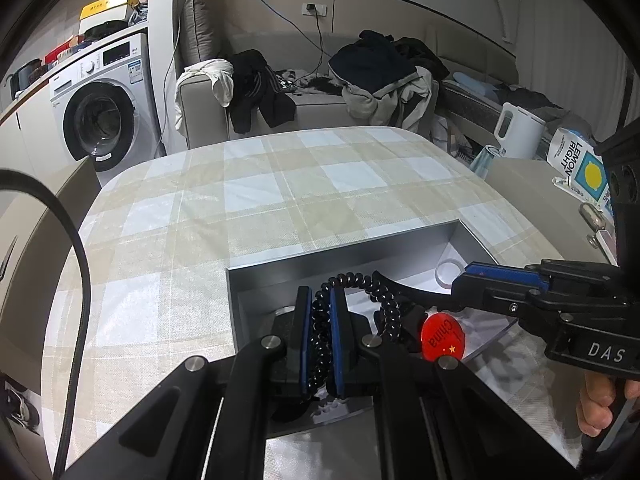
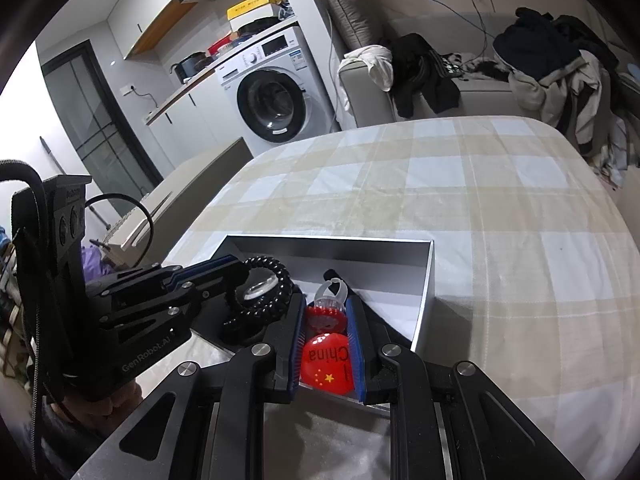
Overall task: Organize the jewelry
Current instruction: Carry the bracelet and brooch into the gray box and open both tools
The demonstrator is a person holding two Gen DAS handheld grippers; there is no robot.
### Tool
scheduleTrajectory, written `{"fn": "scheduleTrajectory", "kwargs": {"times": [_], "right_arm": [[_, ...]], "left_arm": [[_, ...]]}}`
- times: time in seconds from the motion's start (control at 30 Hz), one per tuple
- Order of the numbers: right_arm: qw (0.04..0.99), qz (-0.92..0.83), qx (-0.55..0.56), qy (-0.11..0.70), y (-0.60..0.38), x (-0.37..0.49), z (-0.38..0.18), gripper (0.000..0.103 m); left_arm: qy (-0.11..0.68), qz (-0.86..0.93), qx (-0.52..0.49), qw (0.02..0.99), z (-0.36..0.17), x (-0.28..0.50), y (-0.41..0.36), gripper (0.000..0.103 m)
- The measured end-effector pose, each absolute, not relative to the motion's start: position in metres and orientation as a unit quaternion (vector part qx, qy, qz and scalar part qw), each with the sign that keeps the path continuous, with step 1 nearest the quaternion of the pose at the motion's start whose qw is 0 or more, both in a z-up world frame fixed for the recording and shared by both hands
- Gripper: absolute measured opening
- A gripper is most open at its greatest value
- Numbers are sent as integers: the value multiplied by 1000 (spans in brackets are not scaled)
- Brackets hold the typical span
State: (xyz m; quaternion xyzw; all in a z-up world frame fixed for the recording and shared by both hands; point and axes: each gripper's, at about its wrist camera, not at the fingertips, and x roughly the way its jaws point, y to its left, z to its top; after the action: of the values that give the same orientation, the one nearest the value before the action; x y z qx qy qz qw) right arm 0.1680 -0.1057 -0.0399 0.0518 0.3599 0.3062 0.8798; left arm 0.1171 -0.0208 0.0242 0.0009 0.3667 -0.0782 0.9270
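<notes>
An open grey box (image 1: 344, 256) (image 2: 428, 280) lies on the checked tablecloth. My left gripper (image 1: 321, 300) (image 2: 236, 268) is shut on a black coiled bracelet (image 1: 352, 282) (image 2: 266, 292), held over the box's left part. My right gripper (image 2: 326, 312) (image 1: 466, 274) hangs over the box with its jaws partly apart around a red toy ring with a clear band (image 2: 328, 310); whether they touch it is unclear. A red round "China" badge (image 2: 326, 364) (image 1: 442, 338) lies below it. A clear ring (image 1: 450, 270) lies in the box's far right corner.
The checked table (image 1: 280, 188) (image 2: 480, 200) stretches beyond the box. A white kettle (image 1: 518, 130), a glass (image 1: 486, 158) and a "Lemon Right" pack (image 1: 576, 164) stand to the right. A sofa with clothes (image 1: 320, 92) and a washing machine (image 1: 100, 108) are behind.
</notes>
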Motion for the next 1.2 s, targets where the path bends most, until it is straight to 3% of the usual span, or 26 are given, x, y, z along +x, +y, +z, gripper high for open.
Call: {"fn": "scheduleTrajectory", "kwargs": {"times": [1.2], "right_arm": [[875, 320, 51, 359, -103, 171, -39, 24]], "left_arm": [[373, -62, 2, 926, 21, 122, -15, 4]]}}
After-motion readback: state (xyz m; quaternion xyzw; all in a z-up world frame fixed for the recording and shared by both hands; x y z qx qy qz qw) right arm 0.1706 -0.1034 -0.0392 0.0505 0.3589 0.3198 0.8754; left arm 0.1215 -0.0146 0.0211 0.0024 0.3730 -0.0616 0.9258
